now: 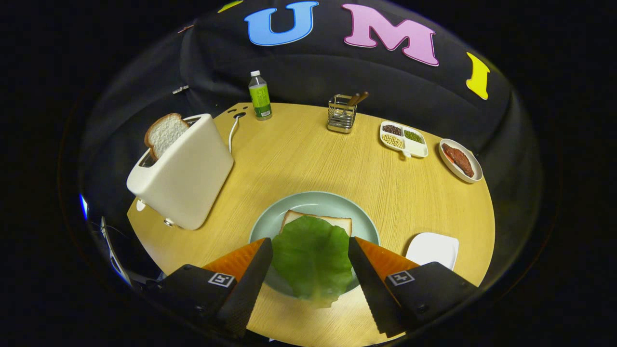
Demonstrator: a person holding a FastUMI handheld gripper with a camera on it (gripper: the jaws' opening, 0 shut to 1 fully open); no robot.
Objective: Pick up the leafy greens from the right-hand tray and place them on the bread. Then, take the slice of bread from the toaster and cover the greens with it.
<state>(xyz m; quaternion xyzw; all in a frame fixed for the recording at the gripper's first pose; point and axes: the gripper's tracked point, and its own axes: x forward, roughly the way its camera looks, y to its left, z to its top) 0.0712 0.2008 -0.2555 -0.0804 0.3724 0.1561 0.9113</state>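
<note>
A round wooden table (308,159) is seen, with a white toaster (185,171) at far left, from which 1 bread slice (164,132) protrudes. A pale green plate (313,202) is set near, ahead of the gripper (311,250). On it the bread (318,220) is overlaid by the leafy greens (312,258), which lie between the 2 spread, released fingers. A white tray (432,249) is placed at near right.

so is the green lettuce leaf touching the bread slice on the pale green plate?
Touching. The gripper view shows the green lettuce leaf lying flat over the bread slice on the pale green plate, covering most of it. The gripper fingers stand open beside the leaf.
</note>
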